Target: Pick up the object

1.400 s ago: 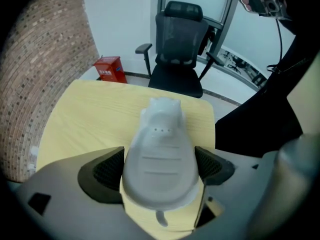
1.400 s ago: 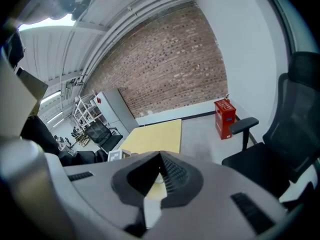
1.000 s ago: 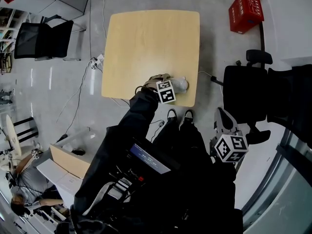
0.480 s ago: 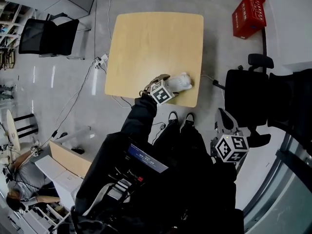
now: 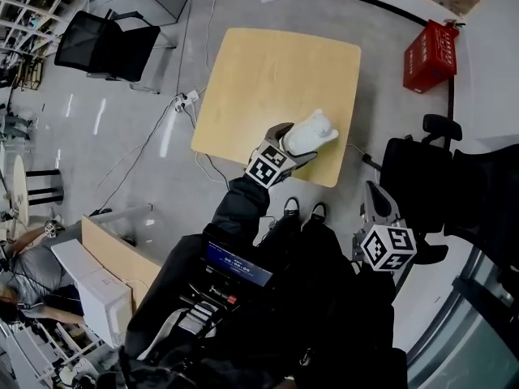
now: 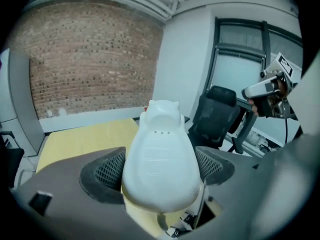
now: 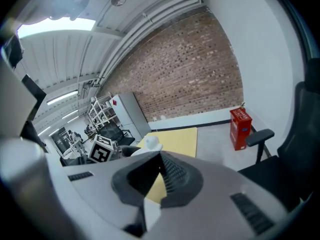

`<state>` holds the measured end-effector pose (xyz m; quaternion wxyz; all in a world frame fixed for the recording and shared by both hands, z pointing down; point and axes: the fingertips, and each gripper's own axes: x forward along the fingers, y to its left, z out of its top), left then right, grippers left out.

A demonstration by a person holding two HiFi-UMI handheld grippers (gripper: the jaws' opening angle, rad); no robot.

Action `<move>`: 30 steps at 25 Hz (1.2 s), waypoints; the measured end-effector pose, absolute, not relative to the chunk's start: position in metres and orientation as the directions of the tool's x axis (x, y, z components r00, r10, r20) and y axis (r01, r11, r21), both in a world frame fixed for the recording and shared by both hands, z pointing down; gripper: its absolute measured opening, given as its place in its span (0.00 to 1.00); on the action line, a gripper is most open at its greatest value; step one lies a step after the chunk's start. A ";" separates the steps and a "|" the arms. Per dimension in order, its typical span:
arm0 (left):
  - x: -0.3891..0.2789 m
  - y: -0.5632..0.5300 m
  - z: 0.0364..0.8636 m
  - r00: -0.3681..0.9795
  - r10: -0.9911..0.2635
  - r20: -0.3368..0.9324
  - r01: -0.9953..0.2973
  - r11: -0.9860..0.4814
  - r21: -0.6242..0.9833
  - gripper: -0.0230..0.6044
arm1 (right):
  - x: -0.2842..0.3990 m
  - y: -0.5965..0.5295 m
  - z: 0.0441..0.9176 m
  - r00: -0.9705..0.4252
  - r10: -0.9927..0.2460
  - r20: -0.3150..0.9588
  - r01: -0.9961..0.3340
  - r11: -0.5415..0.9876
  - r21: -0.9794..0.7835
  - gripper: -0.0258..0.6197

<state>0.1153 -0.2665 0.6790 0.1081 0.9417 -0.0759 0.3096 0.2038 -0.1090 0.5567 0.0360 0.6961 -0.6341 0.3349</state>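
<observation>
Left gripper view shows your left hand-held gripper [image 6: 159,170] clamped on the white, eared plastic figure [image 5: 311,131], held mid-frame above the yellow wooden tabletop [image 5: 268,71]. Your right hand-held gripper [image 7: 159,176] has its jaws together, empty.

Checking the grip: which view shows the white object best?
The left gripper view: the white object fills the frame, clamped in the left gripper. The head view shows it small over the table; the right gripper view only its top, far off.

The white rounded plastic figure [image 6: 159,159] is smooth and slightly glossy; the pale wooden table [image 5: 268,71] at its eleven o'clock is matt.
</observation>
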 end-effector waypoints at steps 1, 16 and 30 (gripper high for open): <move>0.114 -0.268 0.666 0.816 -0.102 0.568 -0.228 -0.961 0.155 0.71 | 0.203 -0.111 0.551 -0.030 -0.867 0.498 -0.912 -0.180 -0.368 0.05; 0.057 -0.281 0.507 0.853 -0.458 0.251 -0.492 -0.866 0.090 0.71 | 0.157 -0.157 0.480 -0.158 -0.943 0.292 -0.946 0.059 -0.319 0.05; 0.002 -0.270 0.381 0.766 -0.643 -0.013 -0.641 -0.765 0.063 0.71 | 0.118 -0.175 0.385 -0.227 -0.971 0.073 -0.962 0.212 -0.172 0.05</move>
